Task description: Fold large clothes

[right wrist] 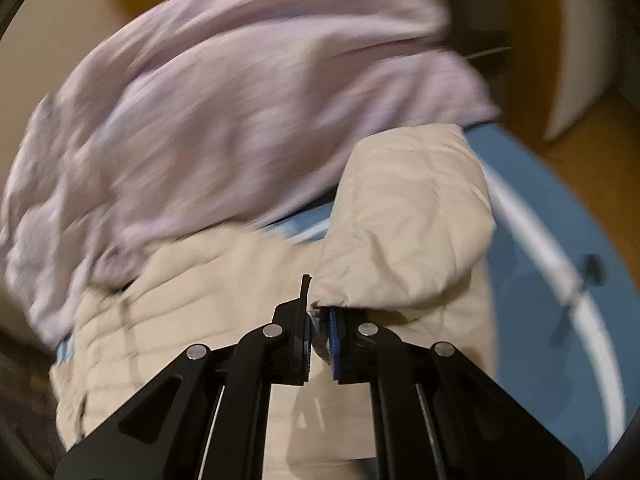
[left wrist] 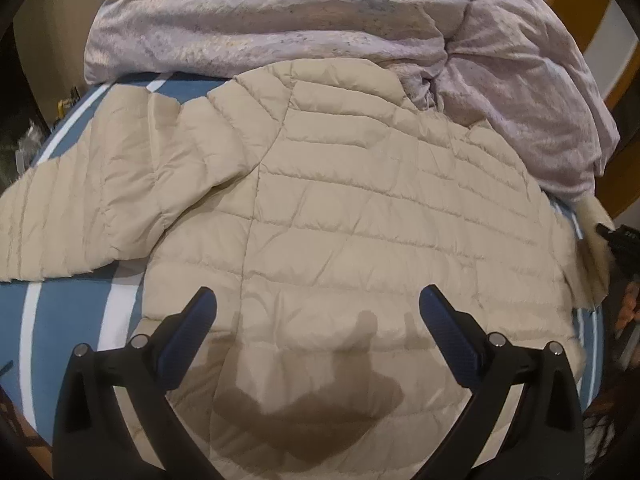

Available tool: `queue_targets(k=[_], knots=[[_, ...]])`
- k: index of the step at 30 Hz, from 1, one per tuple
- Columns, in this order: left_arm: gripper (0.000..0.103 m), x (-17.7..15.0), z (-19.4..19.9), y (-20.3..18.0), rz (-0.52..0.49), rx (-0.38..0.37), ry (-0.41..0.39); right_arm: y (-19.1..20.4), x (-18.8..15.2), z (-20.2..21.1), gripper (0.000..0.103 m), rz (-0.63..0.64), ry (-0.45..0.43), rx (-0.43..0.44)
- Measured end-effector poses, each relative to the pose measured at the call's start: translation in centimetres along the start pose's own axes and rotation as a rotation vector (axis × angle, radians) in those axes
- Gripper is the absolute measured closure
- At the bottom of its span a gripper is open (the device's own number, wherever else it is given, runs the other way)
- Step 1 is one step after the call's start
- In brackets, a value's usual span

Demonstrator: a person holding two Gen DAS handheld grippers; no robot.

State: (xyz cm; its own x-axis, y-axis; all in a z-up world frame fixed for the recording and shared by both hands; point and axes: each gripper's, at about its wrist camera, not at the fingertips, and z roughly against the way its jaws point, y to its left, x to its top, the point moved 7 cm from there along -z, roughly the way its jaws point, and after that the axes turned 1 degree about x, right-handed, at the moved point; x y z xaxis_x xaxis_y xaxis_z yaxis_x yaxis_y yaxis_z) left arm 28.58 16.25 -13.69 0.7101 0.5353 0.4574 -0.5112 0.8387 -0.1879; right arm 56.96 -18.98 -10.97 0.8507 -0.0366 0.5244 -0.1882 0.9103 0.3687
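Note:
A beige quilted puffer jacket (left wrist: 360,208) lies spread back-up on a blue bed sheet with white stripes (left wrist: 60,328). Its left sleeve (left wrist: 80,204) stretches out to the left. My left gripper (left wrist: 318,304) is open and empty, hovering over the jacket's lower part. In the right wrist view, my right gripper (right wrist: 319,312) is shut on the cuff end of the jacket's other sleeve (right wrist: 408,232), which is lifted and bent over the jacket body (right wrist: 192,300). The right gripper shows as a dark shape at the right edge of the left wrist view (left wrist: 620,240).
A crumpled lilac blanket (left wrist: 280,20) lies piled behind the jacket, touching its collar and right shoulder; it also fills the upper right wrist view (right wrist: 220,120). The bed's edge and wooden floor (right wrist: 580,152) lie to the right. Clutter sits off the bed at the left (left wrist: 28,140).

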Motion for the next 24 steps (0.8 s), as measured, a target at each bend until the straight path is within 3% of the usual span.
queue_targets(k=[7,13,17,23,24], knots=[[0.007,1.2,-0.6,0.3,0.050,-0.036,0.021,11.0,-6.3,-3.4,0.096,0.149,0.162,0.192],[0.010,2.5,-0.9,-0.3,0.085,-0.085,0.028,17.7,-12.3,-4.3,0.096,0.287,0.260,0.274],[0.010,3.4,-1.0,-1.1,0.080,-0.109,0.024,20.0,-15.2,-4.3,0.096,0.397,0.294,0.287],[0.011,4.9,-1.2,-2.5,0.095,-0.173,0.034,22.0,-18.6,-4.1,0.094,0.581,0.287,0.231],[0.011,5.2,-1.3,-2.7,0.094,-0.183,0.035,22.2,-19.0,-4.0,0.090,0.605,0.283,0.227]])
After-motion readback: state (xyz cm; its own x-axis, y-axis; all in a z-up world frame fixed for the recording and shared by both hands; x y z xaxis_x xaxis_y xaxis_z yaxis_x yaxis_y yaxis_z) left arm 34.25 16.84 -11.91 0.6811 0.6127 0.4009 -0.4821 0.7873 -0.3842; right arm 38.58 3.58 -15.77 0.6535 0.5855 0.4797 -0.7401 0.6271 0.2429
